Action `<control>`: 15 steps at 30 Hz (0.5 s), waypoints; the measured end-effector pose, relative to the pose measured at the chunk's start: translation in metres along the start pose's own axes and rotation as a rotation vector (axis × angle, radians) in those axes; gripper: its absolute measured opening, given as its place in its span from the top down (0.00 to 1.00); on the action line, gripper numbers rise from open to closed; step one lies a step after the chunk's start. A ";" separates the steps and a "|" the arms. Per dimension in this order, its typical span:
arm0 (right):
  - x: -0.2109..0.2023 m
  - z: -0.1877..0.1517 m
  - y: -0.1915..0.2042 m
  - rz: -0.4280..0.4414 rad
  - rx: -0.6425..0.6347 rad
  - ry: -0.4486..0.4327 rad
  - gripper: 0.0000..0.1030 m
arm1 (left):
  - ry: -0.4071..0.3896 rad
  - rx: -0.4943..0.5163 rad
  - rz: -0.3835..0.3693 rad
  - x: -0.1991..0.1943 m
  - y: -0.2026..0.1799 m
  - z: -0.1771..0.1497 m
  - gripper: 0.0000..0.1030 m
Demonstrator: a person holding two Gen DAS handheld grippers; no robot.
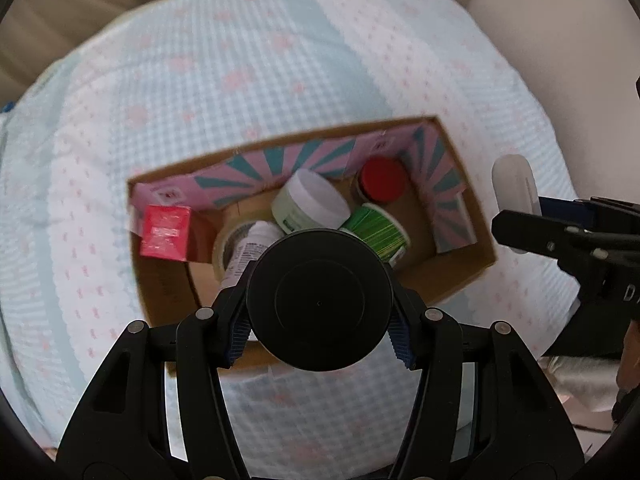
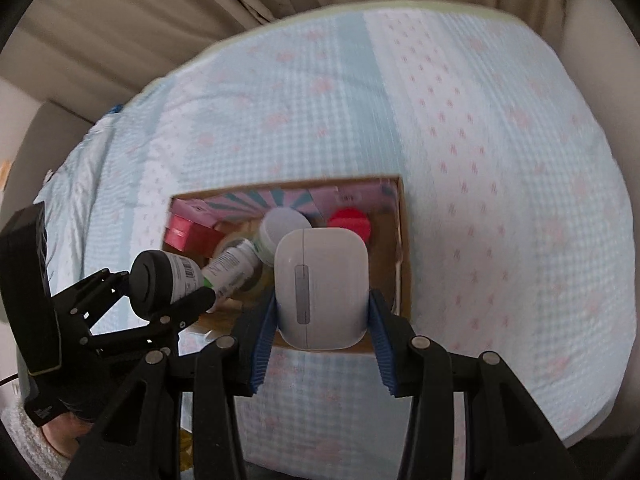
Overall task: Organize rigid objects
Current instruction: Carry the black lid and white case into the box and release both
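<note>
My left gripper is shut on a bottle with a round black cap, held above the near part of an open cardboard box. The right wrist view shows that bottle's barcode label and the left gripper. My right gripper is shut on a smooth white case over the box's near right side. The box holds a red carton, a white-lidded jar, a red-lidded jar, a green tub, a white bottle and a tape roll.
The box lies on a bed with a pale blue and white quilt dotted with pink. Beige curtains hang behind the bed. The right gripper with its white case is at the right edge of the left wrist view.
</note>
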State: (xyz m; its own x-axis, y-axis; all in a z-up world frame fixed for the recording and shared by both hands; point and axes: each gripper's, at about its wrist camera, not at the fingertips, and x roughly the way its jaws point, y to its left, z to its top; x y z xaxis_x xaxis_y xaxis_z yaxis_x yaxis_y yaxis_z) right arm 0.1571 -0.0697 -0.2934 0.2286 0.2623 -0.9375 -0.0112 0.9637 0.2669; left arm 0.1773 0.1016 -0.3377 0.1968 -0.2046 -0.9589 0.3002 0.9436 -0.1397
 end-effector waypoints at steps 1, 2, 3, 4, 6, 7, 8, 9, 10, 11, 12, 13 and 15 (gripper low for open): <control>0.008 0.000 -0.001 -0.010 0.005 0.011 0.60 | 0.012 0.005 -0.001 0.007 0.000 0.000 0.48; 0.015 -0.001 -0.001 -0.022 0.007 0.020 0.60 | 0.027 0.013 0.002 0.016 0.000 0.001 0.48; 0.023 0.000 -0.003 -0.032 0.008 0.028 0.60 | 0.041 0.021 0.004 0.024 0.000 0.001 0.48; 0.031 0.002 -0.004 -0.040 0.009 0.038 0.60 | 0.058 0.029 0.004 0.033 0.000 0.000 0.48; 0.044 0.004 -0.006 -0.056 0.010 0.060 0.60 | 0.078 0.035 -0.004 0.043 -0.001 0.000 0.48; 0.050 0.005 -0.007 -0.061 0.011 0.071 0.60 | 0.087 0.041 -0.008 0.048 -0.001 0.000 0.48; 0.058 0.007 -0.008 -0.064 0.012 0.082 0.60 | 0.099 0.053 -0.007 0.055 -0.002 0.001 0.48; 0.063 0.007 -0.008 -0.067 0.014 0.088 0.60 | 0.108 0.064 -0.005 0.060 -0.003 0.001 0.48; 0.069 0.008 -0.009 -0.072 0.016 0.097 0.60 | 0.117 0.075 -0.002 0.065 -0.004 0.002 0.48; 0.074 0.009 -0.010 -0.075 0.017 0.105 0.60 | 0.126 0.087 0.001 0.070 -0.006 0.004 0.48; 0.079 0.010 -0.011 -0.077 0.018 0.113 0.60 | 0.133 0.097 0.003 0.074 -0.007 0.005 0.48; 0.084 0.011 -0.011 -0.080 0.017 0.121 0.60 | 0.136 0.100 0.003 0.075 -0.008 0.006 0.48; 0.091 0.012 -0.012 -0.089 0.010 0.136 0.60 | 0.142 0.092 -0.006 0.077 -0.007 0.010 0.48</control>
State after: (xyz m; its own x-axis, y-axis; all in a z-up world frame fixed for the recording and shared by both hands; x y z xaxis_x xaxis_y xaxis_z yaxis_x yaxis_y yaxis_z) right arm 0.1895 -0.0581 -0.3790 0.0948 0.1809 -0.9789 0.0135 0.9830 0.1830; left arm 0.1995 0.0769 -0.4085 0.0629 -0.1653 -0.9842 0.3868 0.9131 -0.1287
